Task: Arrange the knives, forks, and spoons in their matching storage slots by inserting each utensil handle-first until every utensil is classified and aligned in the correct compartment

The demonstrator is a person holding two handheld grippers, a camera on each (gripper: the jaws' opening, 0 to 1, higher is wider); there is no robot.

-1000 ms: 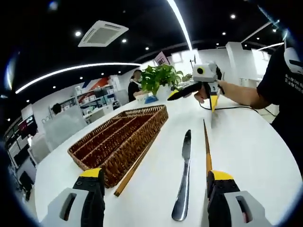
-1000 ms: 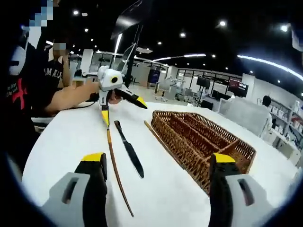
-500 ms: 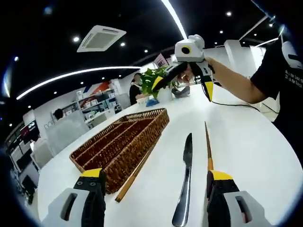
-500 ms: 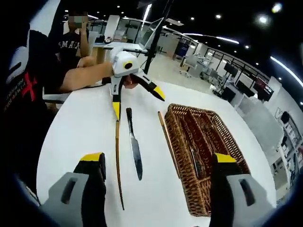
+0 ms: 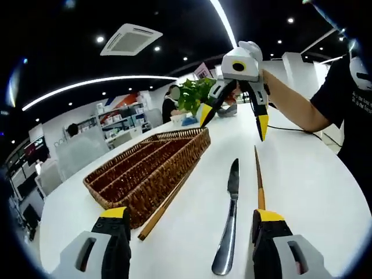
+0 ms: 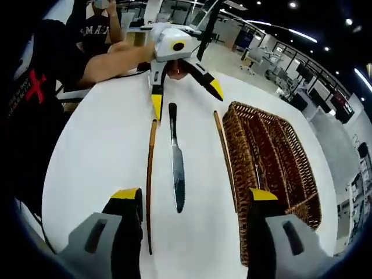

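Note:
A table knife [image 5: 228, 225] lies on the white table [image 5: 302, 174] between two brown chopsticks, one [image 5: 258, 181] to its right and one [image 5: 165, 203] against the wicker cutlery basket [image 5: 156, 195]. My left gripper [image 5: 189, 235] hovers open just short of the knife's handle end. My right gripper [image 5: 233, 119] hangs open in the air beyond the knife's tip. In the right gripper view, the knife [image 6: 176, 157] lies between the chopsticks [image 6: 150, 180] [image 6: 225, 156], left of the basket [image 6: 239, 152]. The right gripper [image 6: 195, 218] stands open, and the left gripper [image 6: 186, 97] faces it, open.
The basket has long parallel compartments; I cannot tell what lies in them. A potted plant [image 5: 195, 96] stands at the table's far end. A person in a black shirt [image 6: 35, 99] stands at the table's rounded edge. Office furniture fills the background.
The right gripper has risen from near the table and now looks down on the knife, chopsticks and basket. The left gripper has barely moved. Both stay open and the utensils lie as before.

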